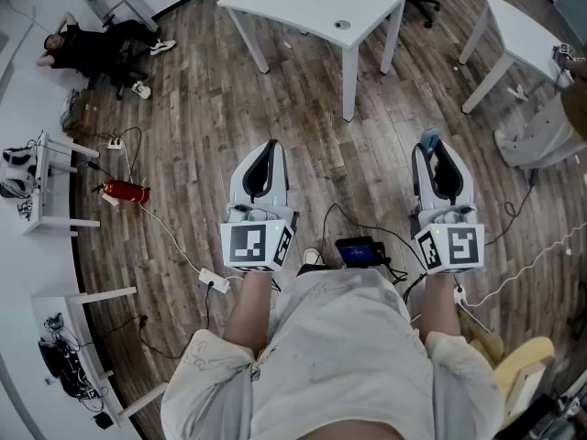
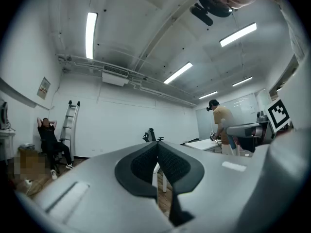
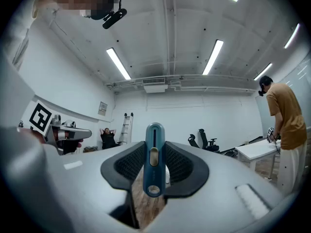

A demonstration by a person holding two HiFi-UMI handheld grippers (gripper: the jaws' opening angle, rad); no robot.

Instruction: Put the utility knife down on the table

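The right gripper (image 1: 431, 150) is clamped on the utility knife (image 3: 154, 159). The knife is a slim teal-blue plastic body with rounded ends, a long slot down its face, a pale slider button and a round hole at the near end. It stands upright between the two black ribbed pads (image 3: 130, 163), which press on its sides. No blade shows, and the flanks of the handle are hidden by the pads. In the head view only the knife's bluish tip pokes past the jaws, so little of it can be made out there.

The left gripper (image 1: 271, 147) has its pads closed against each other with nothing between them (the same dark, finely ribbed rubber set in smooth grey shells). Each gripper carries a cube with square black-and-white markers (image 1: 257, 244).

The knife is held over the wood-plank floor (image 1: 303, 126), well apart from the white table (image 1: 303, 3), a smooth flat top on straight legs, cut off at the upper edge. Thin cables (image 1: 170, 236) trail across the planks near a red cylinder (image 1: 124, 191).
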